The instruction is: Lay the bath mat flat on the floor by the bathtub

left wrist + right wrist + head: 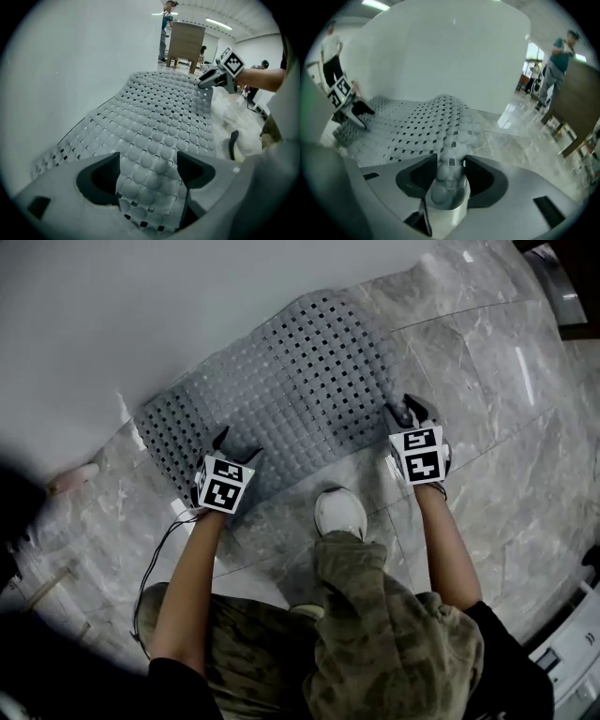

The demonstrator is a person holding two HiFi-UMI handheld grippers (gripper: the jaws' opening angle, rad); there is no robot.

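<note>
Shoe beside bath mat — bathtub beyond

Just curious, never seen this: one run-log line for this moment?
step: laying bath mat | left tongs: gripping near edge | right tongs: gripping near edge | mat: humped against bathtub, not flat
</note>
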